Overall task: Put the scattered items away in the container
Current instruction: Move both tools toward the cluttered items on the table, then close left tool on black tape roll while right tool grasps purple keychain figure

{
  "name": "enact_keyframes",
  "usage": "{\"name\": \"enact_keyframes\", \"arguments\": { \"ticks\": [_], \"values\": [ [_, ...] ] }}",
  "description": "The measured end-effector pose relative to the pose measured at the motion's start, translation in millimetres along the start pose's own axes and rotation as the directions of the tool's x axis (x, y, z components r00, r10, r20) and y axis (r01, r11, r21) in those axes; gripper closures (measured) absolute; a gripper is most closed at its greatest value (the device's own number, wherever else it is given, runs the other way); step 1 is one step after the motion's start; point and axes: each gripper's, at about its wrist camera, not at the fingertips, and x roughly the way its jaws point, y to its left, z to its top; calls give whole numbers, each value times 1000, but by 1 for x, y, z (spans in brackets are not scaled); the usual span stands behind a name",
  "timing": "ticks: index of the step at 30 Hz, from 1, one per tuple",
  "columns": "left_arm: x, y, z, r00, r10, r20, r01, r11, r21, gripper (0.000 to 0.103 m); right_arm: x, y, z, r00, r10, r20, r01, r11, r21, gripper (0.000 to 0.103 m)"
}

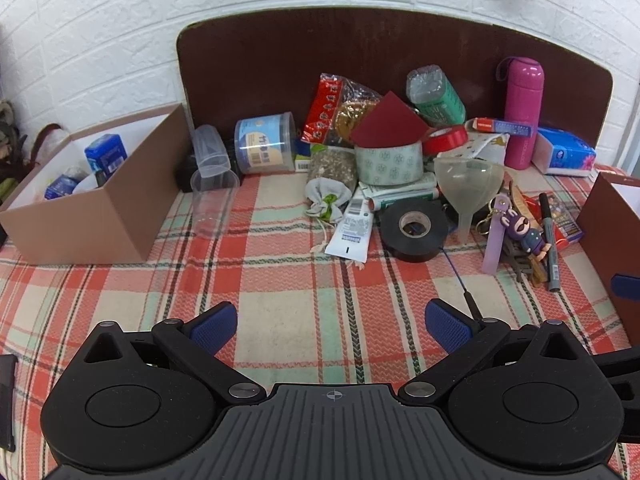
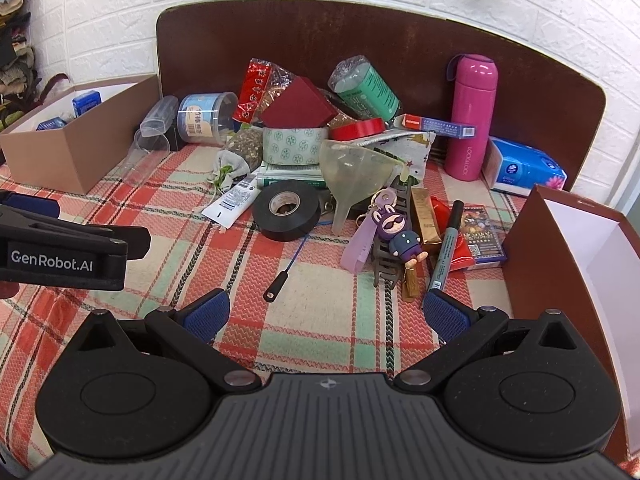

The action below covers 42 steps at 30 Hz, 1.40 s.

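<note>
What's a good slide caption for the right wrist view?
Open right claw hovers over a plaid tablecloth, facing black tape, a funnel and a marker beside an open box.

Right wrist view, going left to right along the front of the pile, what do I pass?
White tube → black tape roll → funnel → purple keychain figure → marker pen → card box.

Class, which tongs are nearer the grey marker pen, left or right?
Right. The right tongs have one fingertip almost at the grey marker pen; the left tongs sit further left, the pen off to their right.
</note>
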Motion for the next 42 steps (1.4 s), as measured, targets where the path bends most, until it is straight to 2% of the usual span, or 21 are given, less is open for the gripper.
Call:
{"name": "enact_keyframes", "arguments": {
  "ticks": [11,19,25,28,29,31,34,36,38,40,42],
  "values": [
    [34,6,2,999,11,-49,-11,1000,-3,0,32,-9,5,1000,18,-1,-18,999,27,0],
    [71,4,15,997,-3,-72,4,1000,16,2,61,-15,9,999,30,21,-30,999,18,0],
    [103,6,30,993,-44,-108,44,999,-1,15,80,-25,16,996,51,67,-54,997,50,1],
    [116,4,37,987,-86,-136,84,996,-20,26,85,-33,21,990,95,107,-105,991,86,2],
    [120,3,40,984,-103,-143,100,995,-23,31,87,-34,23,988,102,114,-112,990,84,4],
    [124,-3,47,981,-132,-143,131,991,-18,32,92,-37,27,991,55,124,-66,994,83,5],
    [134,-15,60,982,-136,-127,138,990,4,33,101,-49,31,993,-10,115,-1,995,97,9],
    [146,-22,66,981,-138,-137,139,990,4,43,107,-58,33,994,-18,107,6,994,113,15],
    [160,-27,70,976,-142,-163,143,990,-4,47,115,-65,33,995,-20,96,8,993,120,20],
    [171,-31,72,975,-140,-173,141,990,-9,47,122,-71,33,996,-18,89,6,992,128,24],
    [171,-34,76,981,-136,-140,137,991,-4,44,134,-77,31,998,-11,66,2,991,132,35]
  ]
}}
